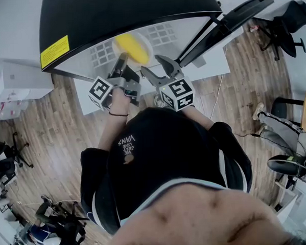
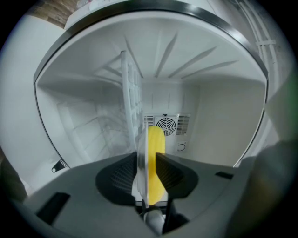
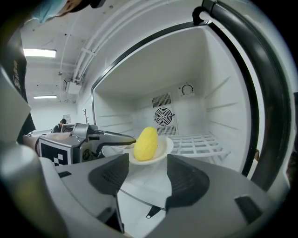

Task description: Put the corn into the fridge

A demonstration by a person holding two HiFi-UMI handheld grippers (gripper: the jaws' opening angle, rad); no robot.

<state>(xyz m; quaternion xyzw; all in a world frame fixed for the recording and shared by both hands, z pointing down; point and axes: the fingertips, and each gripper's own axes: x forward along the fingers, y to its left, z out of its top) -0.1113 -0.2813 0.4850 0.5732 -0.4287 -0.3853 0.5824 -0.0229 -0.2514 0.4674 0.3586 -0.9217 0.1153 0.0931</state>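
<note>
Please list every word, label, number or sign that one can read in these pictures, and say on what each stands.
"VANS": white print on the person's black cap; the smaller lines beside it are too small to read.
Yellow label on the black outside of the fridge: its print is too small to read.
Both gripper views: no readable text.

Corn (image 3: 145, 142) on plate (image 3: 169, 146), within fridge (image 3: 223, 93) opening; wire shelf (image 3: 205, 144) to plate's right; fan (image 3: 163, 115) on rear wall behind.
</note>
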